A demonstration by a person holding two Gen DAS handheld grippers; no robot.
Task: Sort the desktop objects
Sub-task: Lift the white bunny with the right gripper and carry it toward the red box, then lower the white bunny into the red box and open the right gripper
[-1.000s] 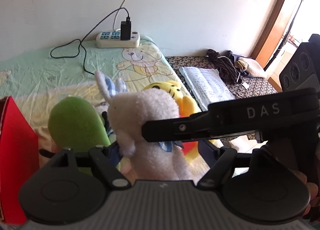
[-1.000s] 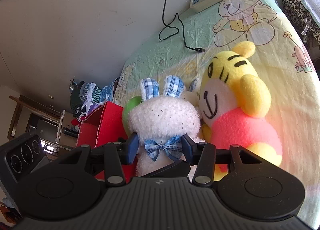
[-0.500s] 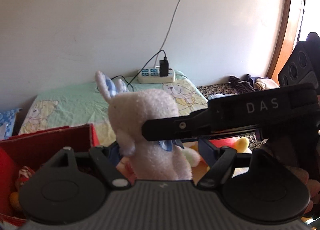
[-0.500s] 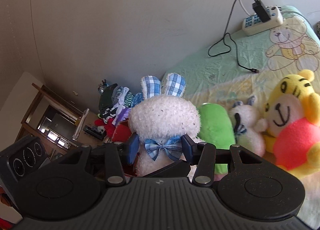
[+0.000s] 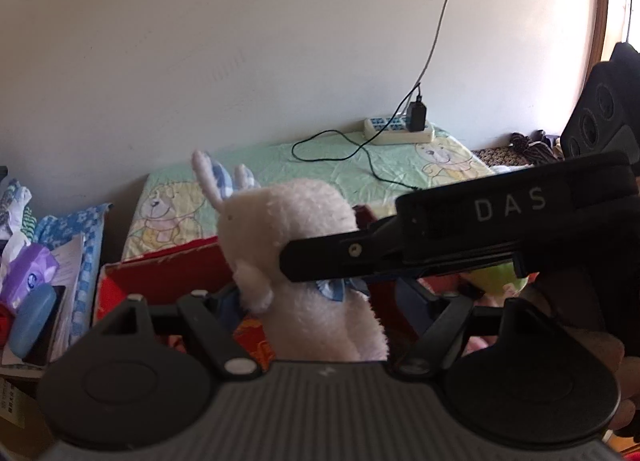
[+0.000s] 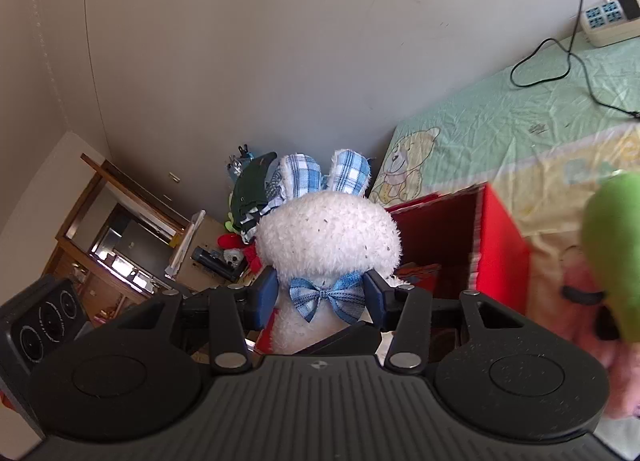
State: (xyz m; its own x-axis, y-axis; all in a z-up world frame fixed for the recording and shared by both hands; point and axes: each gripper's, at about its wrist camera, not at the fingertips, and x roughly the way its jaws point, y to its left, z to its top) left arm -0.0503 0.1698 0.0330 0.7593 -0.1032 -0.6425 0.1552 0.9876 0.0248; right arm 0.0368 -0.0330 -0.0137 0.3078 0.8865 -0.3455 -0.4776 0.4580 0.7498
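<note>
A white plush rabbit (image 6: 328, 237) with blue plaid ears and a blue bow is held in the air over the open red box (image 6: 500, 237). My right gripper (image 6: 322, 297) is shut on its neck. In the left wrist view the rabbit (image 5: 288, 245) also sits between the fingers of my left gripper (image 5: 320, 301), which close on its lower body, with the right gripper's arm (image 5: 460, 229) crossing in front. The red box (image 5: 160, 273) lies below and behind the rabbit.
A green plush (image 6: 612, 253) lies at the right on the bear-print sheet (image 6: 520, 117). A power strip (image 5: 400, 131) with a black cable sits at the wall. A tissue pack (image 5: 28, 273) and a blue case (image 5: 32, 317) lie left of the box.
Both grippers carried the rabbit up and to the left, from among the plush toys on the sheet to above the red box. The yellow tiger plush has left both views.
</note>
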